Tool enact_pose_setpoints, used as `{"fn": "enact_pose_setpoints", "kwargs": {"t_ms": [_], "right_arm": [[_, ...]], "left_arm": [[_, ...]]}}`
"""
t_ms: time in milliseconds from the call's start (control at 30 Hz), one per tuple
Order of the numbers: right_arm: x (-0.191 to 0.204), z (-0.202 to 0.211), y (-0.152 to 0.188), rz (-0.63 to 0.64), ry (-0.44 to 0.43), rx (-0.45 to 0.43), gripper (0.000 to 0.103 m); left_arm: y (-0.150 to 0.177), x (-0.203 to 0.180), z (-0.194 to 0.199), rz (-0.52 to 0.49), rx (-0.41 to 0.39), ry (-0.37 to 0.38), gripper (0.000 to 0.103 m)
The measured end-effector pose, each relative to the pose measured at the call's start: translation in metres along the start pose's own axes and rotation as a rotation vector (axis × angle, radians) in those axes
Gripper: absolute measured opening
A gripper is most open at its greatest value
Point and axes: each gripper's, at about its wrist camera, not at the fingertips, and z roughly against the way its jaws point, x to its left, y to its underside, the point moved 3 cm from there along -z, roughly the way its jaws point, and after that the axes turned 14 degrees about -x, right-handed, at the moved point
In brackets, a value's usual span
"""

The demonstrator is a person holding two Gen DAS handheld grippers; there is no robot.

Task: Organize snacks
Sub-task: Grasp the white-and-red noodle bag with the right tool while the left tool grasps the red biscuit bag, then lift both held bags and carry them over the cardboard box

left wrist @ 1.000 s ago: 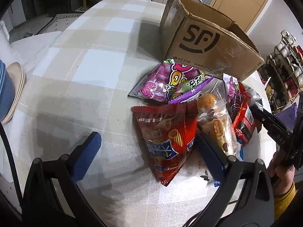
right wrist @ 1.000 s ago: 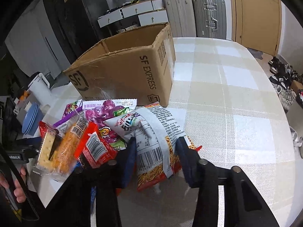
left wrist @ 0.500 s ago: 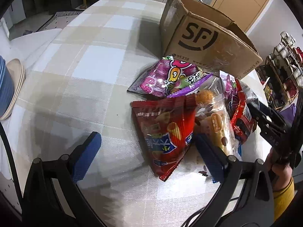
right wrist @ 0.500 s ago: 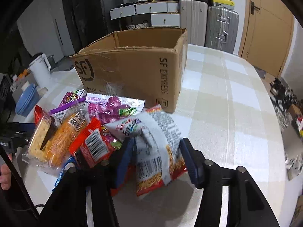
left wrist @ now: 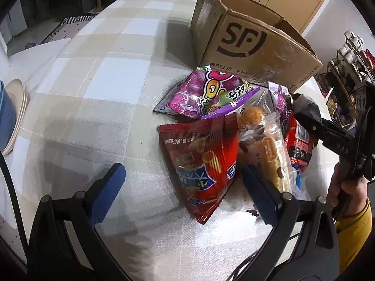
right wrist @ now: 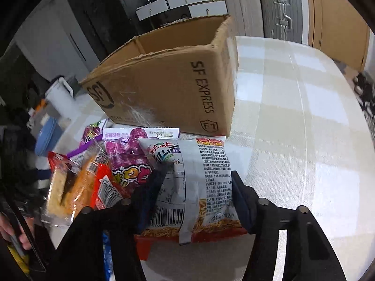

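Note:
My left gripper [left wrist: 185,187] is open wide just above the checked tablecloth. A red chip bag [left wrist: 201,159] lies flat between its blue fingers, and the pads do not press it. Beside that bag lie a clear biscuit pack [left wrist: 264,145], a purple candy bag [left wrist: 199,89] and a small red packet [left wrist: 300,140]. My right gripper [right wrist: 196,182] is shut on a white noodle snack bag [right wrist: 199,178], held off the pile in front of the open cardboard box [right wrist: 168,86]. In the left wrist view the right gripper [left wrist: 304,110] reaches in from the right.
Stacked plates and a blue bowl [left wrist: 11,117] sit at the table's left edge. A white kettle [right wrist: 61,98] stands behind the pile. Suitcases [right wrist: 279,7] and a cluttered rack [left wrist: 346,70] stand off the table. A hand in a yellow sleeve [left wrist: 346,187] holds the right gripper.
My right gripper has carried the white noodle bag up and closer to the box, with its fingers set wider around the bag. The left gripper has stayed where it was.

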Motion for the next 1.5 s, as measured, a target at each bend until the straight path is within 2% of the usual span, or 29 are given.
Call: {"fn": "enact_pose_setpoints", "kwargs": {"t_ms": [200,400,533,600,633,667,733,867,933,1100,1300,1433,1500], "right_arm": [[0.007,0.015,0.010,0.002,0.026,-0.024,0.053],[0.018,0.049,0.013,-0.017,0.040,-0.073,0.053],[0.031,0.067,0.013,-0.025,0.035,-0.108,0.053],[0.038,0.076,0.014,-0.030,0.033,-0.127,0.053],[0.041,0.080,0.016,-0.034,0.028,-0.134,0.053],[0.043,0.084,0.017,-0.035,0.028,-0.142,0.053],[0.050,0.092,0.020,-0.041,0.025,-0.156,0.053],[0.053,0.098,0.025,-0.057,0.018,-0.172,0.053],[0.052,0.100,0.027,-0.069,0.015,-0.177,0.053],[0.047,0.105,0.032,-0.110,0.016,-0.189,0.053],[0.045,0.110,0.033,-0.127,0.009,-0.216,0.053],[0.042,0.115,0.031,-0.154,-0.006,-0.245,0.053],[0.040,0.118,0.030,-0.169,-0.017,-0.257,0.053]], "left_arm": [[0.000,0.002,-0.002,0.009,-0.001,-0.001,0.099],[0.002,0.009,-0.005,0.032,0.003,-0.006,0.099],[0.004,0.009,-0.008,0.033,0.017,0.011,0.090],[0.004,0.008,-0.008,0.031,0.010,0.025,0.085],[0.005,0.008,-0.007,0.032,0.007,0.036,0.077],[0.004,0.007,-0.006,0.039,0.002,0.052,0.062],[0.004,0.004,-0.002,0.027,-0.014,0.066,0.046],[0.006,-0.003,0.003,-0.011,-0.030,0.075,0.040],[0.006,-0.001,0.004,0.004,-0.029,0.095,0.036],[0.005,0.009,0.008,0.040,-0.028,0.129,0.032],[0.003,0.028,0.021,0.074,-0.059,0.105,0.031],[-0.001,0.035,0.038,0.100,-0.106,0.123,0.031],[-0.003,0.035,0.052,0.100,-0.153,0.132,0.031]]}}
